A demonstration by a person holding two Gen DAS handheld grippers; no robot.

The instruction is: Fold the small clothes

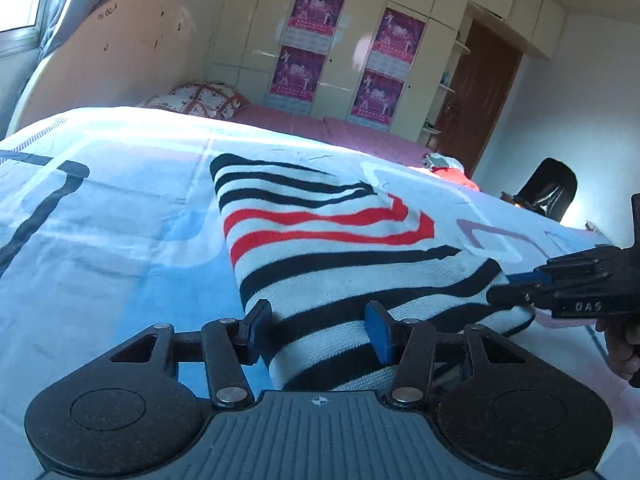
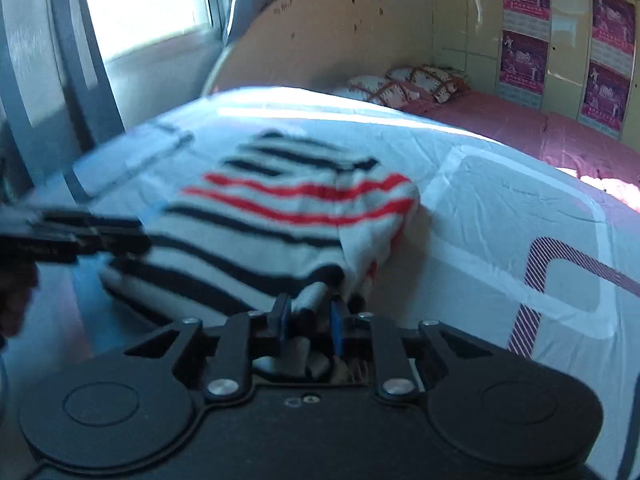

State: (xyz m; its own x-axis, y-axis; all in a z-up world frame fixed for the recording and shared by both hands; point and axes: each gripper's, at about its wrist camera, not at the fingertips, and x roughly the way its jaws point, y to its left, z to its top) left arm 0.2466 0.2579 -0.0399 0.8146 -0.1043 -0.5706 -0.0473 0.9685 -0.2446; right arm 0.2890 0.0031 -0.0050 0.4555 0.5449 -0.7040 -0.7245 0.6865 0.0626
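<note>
Left wrist view. One striped sweater (image 1: 344,248), white with black and red bands, lies folded on the bed (image 1: 120,208), toward its near edge. The left gripper (image 1: 316,330) stands with its jaws well apart; the sweater's near fold lies between them, and neither blue pad clearly presses on the cloth. The right gripper (image 1: 516,286) enters from the right edge, its tip at the sweater's near right corner; how far its jaws are apart cannot be told here. Part of one hand (image 1: 622,344) shows behind it, cut off by the frame. Four purple posters (image 1: 298,76) hang on the wardrobe (image 1: 424,64). One patterned pillow (image 1: 200,100) is seen at the far end. A small red and white item near the bed's far right edge is too small to identify.

Right wrist view. The picture is blurred. The same one sweater (image 2: 256,216) lies ahead on the bed (image 2: 500,200). The right gripper (image 2: 310,316) has its jaws slightly apart, with the sweater's rolled hem between them; contact cannot be confirmed. The left gripper (image 2: 132,238) reaches in from the left edge, smeared, onto the sweater's left side. Two pillows (image 2: 404,84) are countable here; four posters (image 2: 524,60), some cropped.
</note>
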